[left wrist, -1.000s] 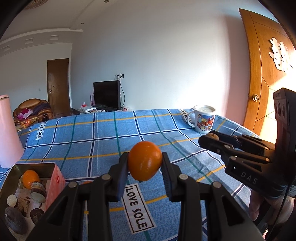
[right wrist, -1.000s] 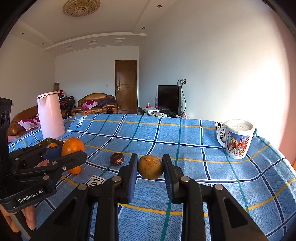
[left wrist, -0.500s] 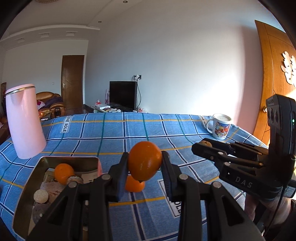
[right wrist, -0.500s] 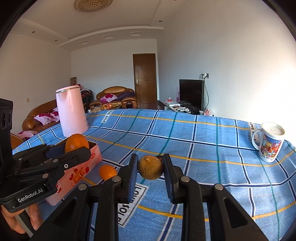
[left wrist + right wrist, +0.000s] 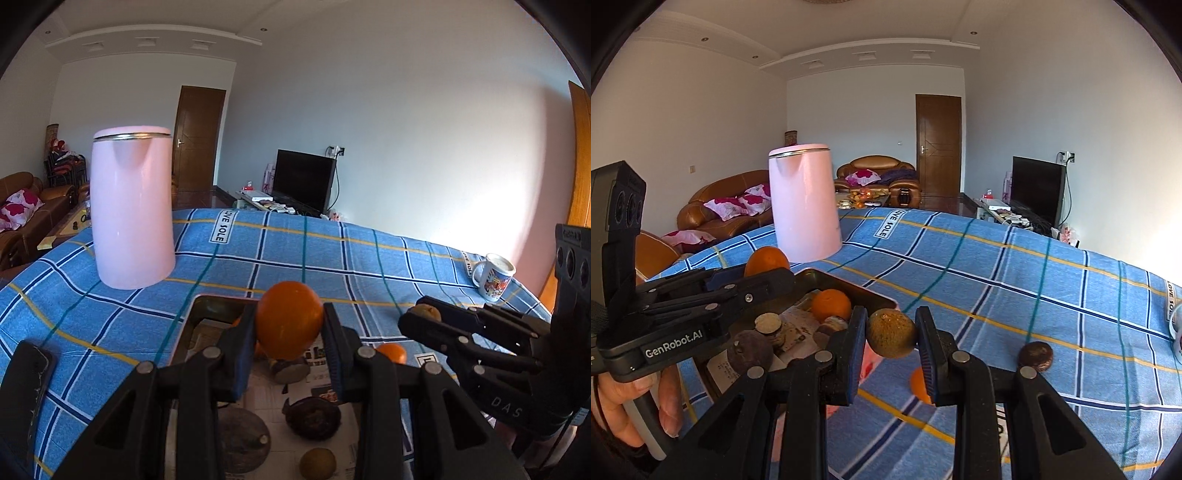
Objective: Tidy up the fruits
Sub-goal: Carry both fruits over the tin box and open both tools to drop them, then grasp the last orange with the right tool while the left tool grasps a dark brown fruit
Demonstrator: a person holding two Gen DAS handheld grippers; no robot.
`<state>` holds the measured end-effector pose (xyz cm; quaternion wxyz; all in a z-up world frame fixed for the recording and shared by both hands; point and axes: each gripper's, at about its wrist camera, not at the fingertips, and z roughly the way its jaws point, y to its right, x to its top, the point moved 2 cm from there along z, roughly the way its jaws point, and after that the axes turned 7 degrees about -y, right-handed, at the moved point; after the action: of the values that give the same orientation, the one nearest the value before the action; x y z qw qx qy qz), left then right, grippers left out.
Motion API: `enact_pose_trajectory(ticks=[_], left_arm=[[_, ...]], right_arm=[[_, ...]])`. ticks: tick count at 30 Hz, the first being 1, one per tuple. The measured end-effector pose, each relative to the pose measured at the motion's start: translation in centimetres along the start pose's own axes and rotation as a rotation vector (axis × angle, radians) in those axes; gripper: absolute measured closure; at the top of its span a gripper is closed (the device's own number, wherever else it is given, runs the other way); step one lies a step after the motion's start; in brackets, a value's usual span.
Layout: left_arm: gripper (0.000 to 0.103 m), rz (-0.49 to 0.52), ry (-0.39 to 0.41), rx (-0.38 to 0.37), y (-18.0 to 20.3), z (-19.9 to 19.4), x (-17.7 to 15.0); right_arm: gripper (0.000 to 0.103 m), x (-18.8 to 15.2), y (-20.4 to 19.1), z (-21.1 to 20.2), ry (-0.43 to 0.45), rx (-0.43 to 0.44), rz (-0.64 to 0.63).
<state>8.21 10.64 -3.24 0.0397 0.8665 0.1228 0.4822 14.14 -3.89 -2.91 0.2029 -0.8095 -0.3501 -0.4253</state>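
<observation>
The left gripper [image 5: 289, 363] pinched an orange [image 5: 289, 319] between its blue-padded fingers [image 5: 242, 354]; the orange stood slightly taller than wide, long axis near upright, and hung above the open tin [image 5: 192, 325]; no stem end showed, so its pointing direction could not be told. The right gripper [image 5: 891, 356] pinched a brownish-green fruit [image 5: 891, 333] between its fingers [image 5: 925, 350]; this fruit was almost round, no clear long axis, and hung just right of the tin's near right corner.

From left to right on the surface: a dark flat device [image 5: 26, 391] lay at the near left edge; a pink kettle [image 5: 132, 208] stood upright at the far left; the tin, paper-lined, held a small orange [image 5: 831, 304], several dark round fruits [image 5: 312, 417] and a green-brown fruit [image 5: 317, 463]; a loose small orange [image 5: 392, 352] lay on the cloth just right of the tin; a dark round fruit [image 5: 1035, 356] lay further right; a printed mug [image 5: 494, 277] stood at the far right.

The surface was covered by a blue plaid cloth [image 5: 332, 266] with yellow and teal lines and "LOVE SOLE" labels. The room had white walls, brown sofas [image 5: 731, 206] at the left, a brown door [image 5: 938, 144] at the far wall and a black television [image 5: 303, 181] at the right. A hand [image 5: 635, 402] gripped the left gripper's handle.
</observation>
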Motion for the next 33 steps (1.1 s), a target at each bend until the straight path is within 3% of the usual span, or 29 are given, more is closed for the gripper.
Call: enact_pose_trajectory(ticks=[11, 20, 24, 29, 33], left_arm=[[0.068, -0.052, -0.087, 0.019, -3.1, 2.0, -0.3], [0.067, -0.061, -0.112, 0.032, -3.9, 2.5, -0.9], [0.055, -0.062, -0.093, 0.034, -3.8, 1.9, -0.9], [0.032, -0.056, -0.047, 0.039, -2.9, 0.6, -1.0], [0.031, -0.041, -0.035, 0.033, -2.1, 0.5, -0.8]], right_arm=[[0.074, 0.5, -4.9, 4.9, -0.097, 0.068, -0.083], [0.074, -0.2, -6.3, 7.5, -0.191, 0.102, -0.099], [0.055, -0.4, -5.5, 6.5, -0.181, 0.091, -0.091], [0.048, -1.0, -1.9, 3.1, -0.131, 0.030, -0.058], [0.044, -2.0, 2.7, 2.2, -0.161, -0.078, -0.019]])
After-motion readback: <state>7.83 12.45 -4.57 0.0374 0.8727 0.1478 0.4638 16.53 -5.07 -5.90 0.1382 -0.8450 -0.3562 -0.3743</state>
